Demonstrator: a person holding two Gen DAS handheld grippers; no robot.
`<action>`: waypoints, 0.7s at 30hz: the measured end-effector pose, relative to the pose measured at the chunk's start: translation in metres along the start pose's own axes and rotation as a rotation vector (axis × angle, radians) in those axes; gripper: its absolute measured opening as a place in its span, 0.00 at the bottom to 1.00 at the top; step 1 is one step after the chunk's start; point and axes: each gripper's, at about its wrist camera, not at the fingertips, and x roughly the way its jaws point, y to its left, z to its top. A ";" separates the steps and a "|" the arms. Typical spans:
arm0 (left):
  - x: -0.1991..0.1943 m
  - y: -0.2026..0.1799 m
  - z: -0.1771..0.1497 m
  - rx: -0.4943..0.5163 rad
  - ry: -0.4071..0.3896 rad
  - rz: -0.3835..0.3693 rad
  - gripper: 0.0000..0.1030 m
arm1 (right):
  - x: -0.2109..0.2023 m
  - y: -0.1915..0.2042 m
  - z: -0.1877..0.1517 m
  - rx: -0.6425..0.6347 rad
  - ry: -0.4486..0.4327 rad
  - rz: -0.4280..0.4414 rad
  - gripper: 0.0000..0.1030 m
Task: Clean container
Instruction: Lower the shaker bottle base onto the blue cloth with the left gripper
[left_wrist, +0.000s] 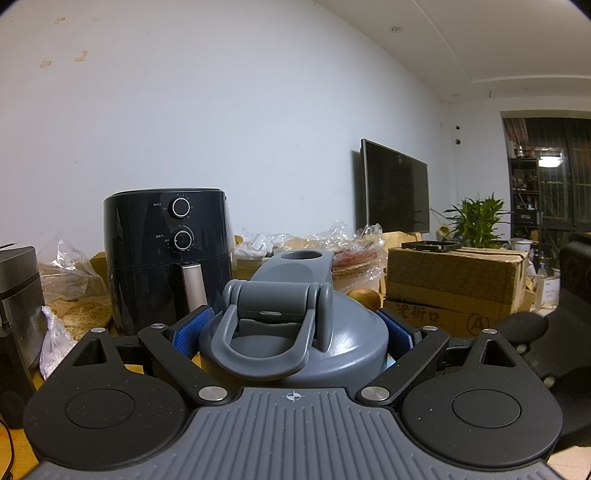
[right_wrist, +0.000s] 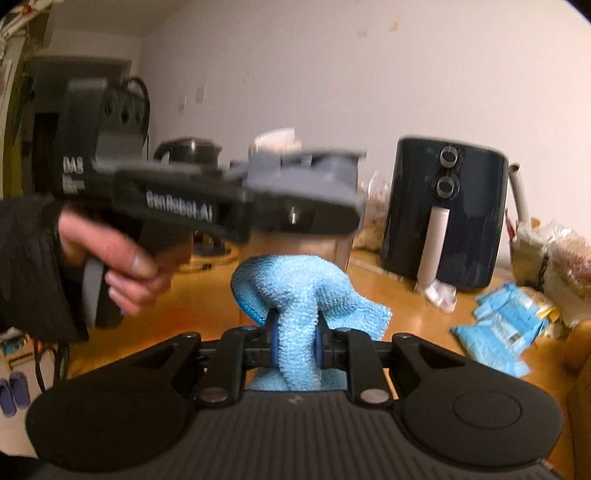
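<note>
While the left claw (left_wrist: 293, 332) clamps its blue pads (left_wrist: 192, 330) against both sides of the grey-lidded container (left_wrist: 295, 332), that container stands upright between the fingers, its flip cap raised and carry loop lying forward on the lid. Seen from the right wrist, the same container (right_wrist: 306, 177) is held above the wooden worktop (right_wrist: 406, 295), the person's hand (right_wrist: 122, 266) gripping the left tool's handle. At the right claw (right_wrist: 295, 347) the jaws are nearly closed, pinching a light blue cloth (right_wrist: 295, 295) that bunches just beneath the container's clear body. Behind stands a black air fryer (right_wrist: 443, 214); blue packets (right_wrist: 502, 332) lie to its right.
</note>
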 end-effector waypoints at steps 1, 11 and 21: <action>0.000 0.000 0.000 0.000 0.000 0.000 0.92 | -0.003 0.000 0.001 -0.002 -0.022 -0.003 0.13; 0.000 0.000 0.000 0.001 0.002 0.000 0.92 | -0.016 0.002 0.004 0.025 -0.123 -0.015 0.13; 0.000 -0.001 0.000 0.000 0.001 0.001 0.92 | -0.013 -0.001 0.005 0.037 -0.118 -0.014 0.15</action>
